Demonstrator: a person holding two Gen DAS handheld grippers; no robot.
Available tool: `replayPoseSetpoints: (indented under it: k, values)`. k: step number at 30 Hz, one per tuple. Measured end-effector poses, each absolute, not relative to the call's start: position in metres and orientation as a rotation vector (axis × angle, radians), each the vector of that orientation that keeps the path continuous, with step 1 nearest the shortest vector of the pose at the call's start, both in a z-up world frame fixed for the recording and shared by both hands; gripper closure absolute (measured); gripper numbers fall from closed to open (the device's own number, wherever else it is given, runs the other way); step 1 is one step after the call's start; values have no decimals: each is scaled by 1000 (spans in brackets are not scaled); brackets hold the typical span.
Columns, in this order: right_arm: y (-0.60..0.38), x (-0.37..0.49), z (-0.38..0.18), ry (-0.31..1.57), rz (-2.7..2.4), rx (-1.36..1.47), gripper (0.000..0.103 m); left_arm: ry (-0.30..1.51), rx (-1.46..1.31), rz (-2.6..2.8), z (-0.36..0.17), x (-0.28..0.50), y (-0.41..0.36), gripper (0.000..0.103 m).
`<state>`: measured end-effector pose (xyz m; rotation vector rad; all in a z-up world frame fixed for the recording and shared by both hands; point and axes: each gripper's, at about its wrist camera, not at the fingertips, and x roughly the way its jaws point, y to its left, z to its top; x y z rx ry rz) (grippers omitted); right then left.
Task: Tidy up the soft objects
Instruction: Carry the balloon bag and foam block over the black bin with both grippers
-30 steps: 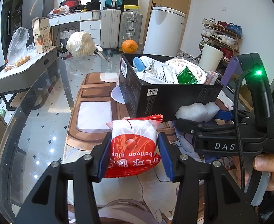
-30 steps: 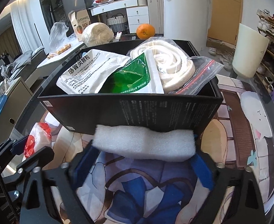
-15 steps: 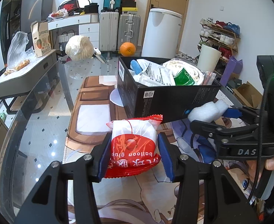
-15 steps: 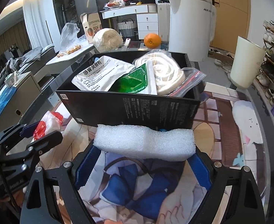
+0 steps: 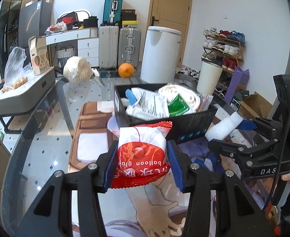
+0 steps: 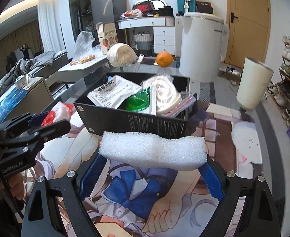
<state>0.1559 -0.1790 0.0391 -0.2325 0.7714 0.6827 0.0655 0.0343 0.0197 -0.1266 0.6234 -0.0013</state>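
A glass desk (image 5: 46, 142) bears a black box (image 6: 137, 121) crammed with bagged soft goods. Just short of its near wall, the right claw (image 6: 152, 169) clamps a white foam block (image 6: 153, 150); left of it, the left claw (image 5: 142, 165) pinches a red-and-white balloon glue packet (image 5: 142, 150).

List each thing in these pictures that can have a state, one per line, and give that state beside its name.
Left gripper: shut on the red and white packet.
Red and white packet: held off the table.
Right gripper: shut on the white foam block.
White foam block: gripped at both ends, off the table.
Black box: open, no lid on, holding several bags.
Door: closed.
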Motion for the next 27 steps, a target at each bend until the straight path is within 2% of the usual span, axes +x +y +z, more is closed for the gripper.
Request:
replayPoseSetpoints:
  k: [12,27]
  values:
    - [-178,167,64,699,696,-285,12,594,-115,-24,39,84,25,56]
    - [-143,204,71,727,711,-388,12,591,-111,-12,45,126,33,56]
